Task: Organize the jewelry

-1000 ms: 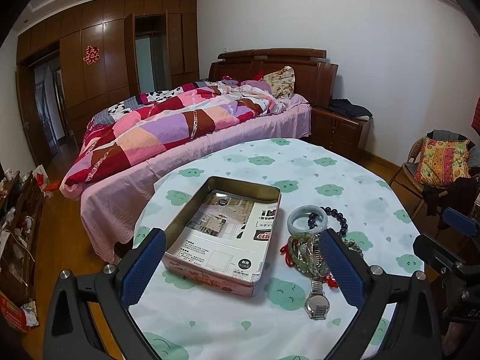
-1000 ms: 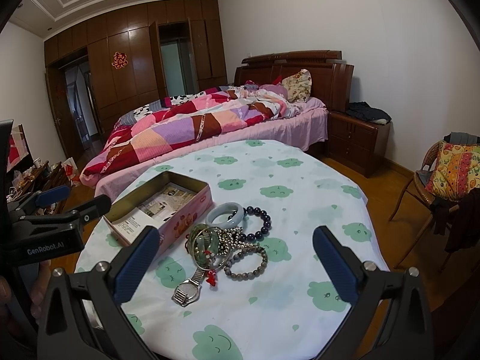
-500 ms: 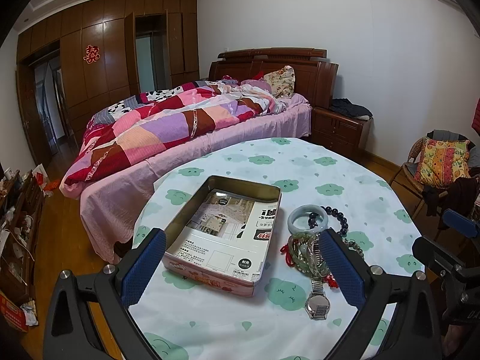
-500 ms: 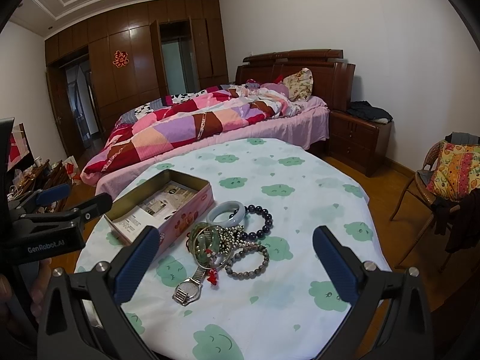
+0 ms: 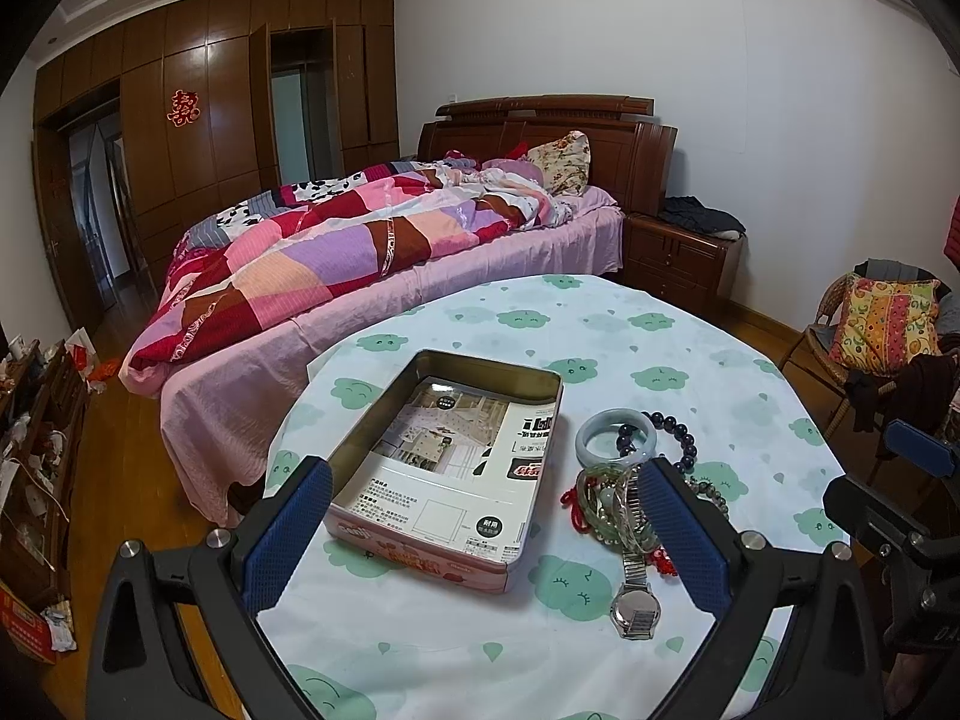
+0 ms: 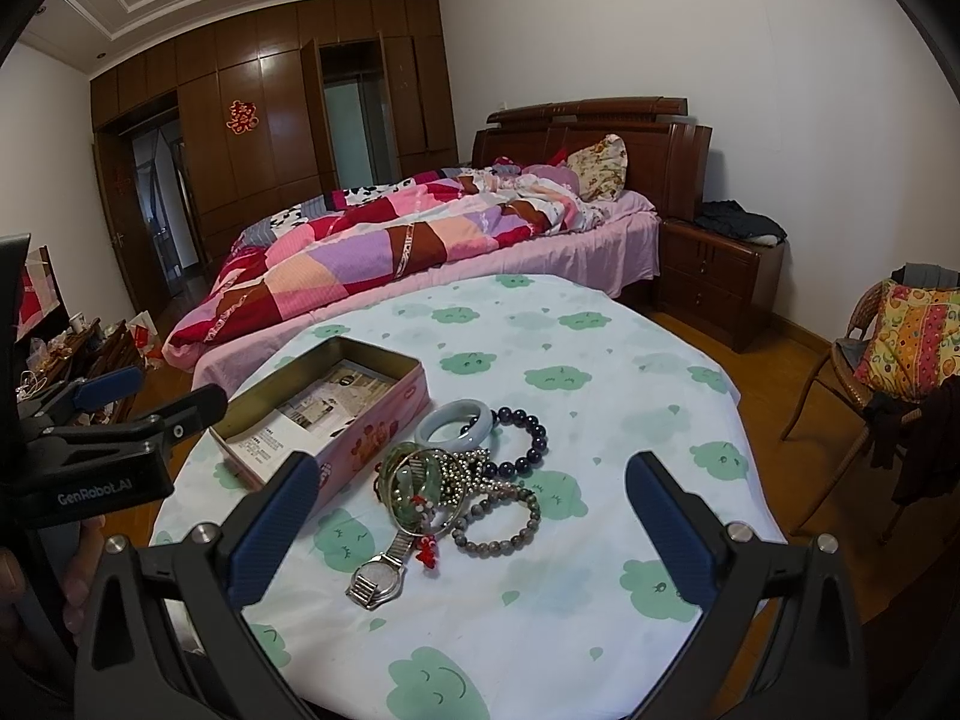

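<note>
Nothing has been gripped yet: the left gripper (image 5: 480, 531) and right gripper (image 6: 474, 525) are held wide apart over the table's near edge. The jewelry (image 6: 468, 474) is piled beside the tin (image 5: 447, 468), mid-table. A first pick, probably the watch (image 6: 377, 579), is called for.

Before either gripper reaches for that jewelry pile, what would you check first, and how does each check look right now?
1. Left gripper open and holding nothing: ok.
2. Right gripper open and holding nothing: ok.
3. Tin open to receive pieces, only a printed sheet inside: ok.
4. Watch lying at the near edge of the pile, face clear of other pieces: ok.
5. Pile untangled: not ok; green bangles, silver chain and the watch strap overlap.
6. Whether the red cord is tied to the watch: cannot tell.
</note>
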`<state>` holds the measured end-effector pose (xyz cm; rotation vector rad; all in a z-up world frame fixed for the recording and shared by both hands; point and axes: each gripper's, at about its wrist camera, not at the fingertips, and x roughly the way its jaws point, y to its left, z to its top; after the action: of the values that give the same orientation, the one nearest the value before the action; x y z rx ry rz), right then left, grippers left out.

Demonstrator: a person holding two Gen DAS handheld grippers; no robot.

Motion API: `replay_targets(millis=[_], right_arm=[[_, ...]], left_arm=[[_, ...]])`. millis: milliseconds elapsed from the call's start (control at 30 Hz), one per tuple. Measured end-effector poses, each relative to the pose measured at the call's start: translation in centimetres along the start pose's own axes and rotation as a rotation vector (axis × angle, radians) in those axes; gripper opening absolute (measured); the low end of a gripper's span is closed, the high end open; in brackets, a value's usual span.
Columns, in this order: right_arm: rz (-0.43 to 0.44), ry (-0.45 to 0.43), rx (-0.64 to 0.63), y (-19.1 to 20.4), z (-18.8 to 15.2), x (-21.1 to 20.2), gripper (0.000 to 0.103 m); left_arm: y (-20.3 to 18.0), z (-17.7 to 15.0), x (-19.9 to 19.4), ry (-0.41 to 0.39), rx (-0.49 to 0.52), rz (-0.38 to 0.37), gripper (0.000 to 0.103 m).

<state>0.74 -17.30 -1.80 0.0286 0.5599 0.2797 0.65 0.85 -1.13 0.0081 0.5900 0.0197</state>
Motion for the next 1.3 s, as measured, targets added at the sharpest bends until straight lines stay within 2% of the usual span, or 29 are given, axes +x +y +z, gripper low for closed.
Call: replay_targets(millis=[567, 867, 1033, 1200, 1267, 1300], right_arm=[[0.007, 0.008, 0.0, 0.6, -1.1, 0.4, 0.103], [-0.001, 0.03, 0.01, 0.4, -2.5, 1.1, 0.103], [-0.02, 0.079, 0.051, -2.1, -3.1, 2.4, 0.103], [-0.015, 0.125, 0.104, -4.1, -3.9, 3.4, 0.103], [-0.011, 0.136, 0.112, -4.7, -3.9, 3.9, 0.103], [-0.01, 0.139, 0.116, -4.8, -4.0, 3.9, 0.103]], left_arm=[[0.0, 0.0, 0.0, 0.002, 0.0, 0.0, 0.102], [-0.4, -1.4, 1.6, 0.036, 0.024, -0.007, 0.102], [-1.9, -1.7, 3.7, 0.051, 0.065, -0.046, 0.102], [-4.3, -1.4, 6.4, 0.081, 0.113, -0.121, 0.101], [-5.5, -1.4, 7.4, 0.086, 0.146, -0.142, 0.095], [-6.1, -1.4, 8.0, 0.099, 0.166, -0.155, 0.083]])
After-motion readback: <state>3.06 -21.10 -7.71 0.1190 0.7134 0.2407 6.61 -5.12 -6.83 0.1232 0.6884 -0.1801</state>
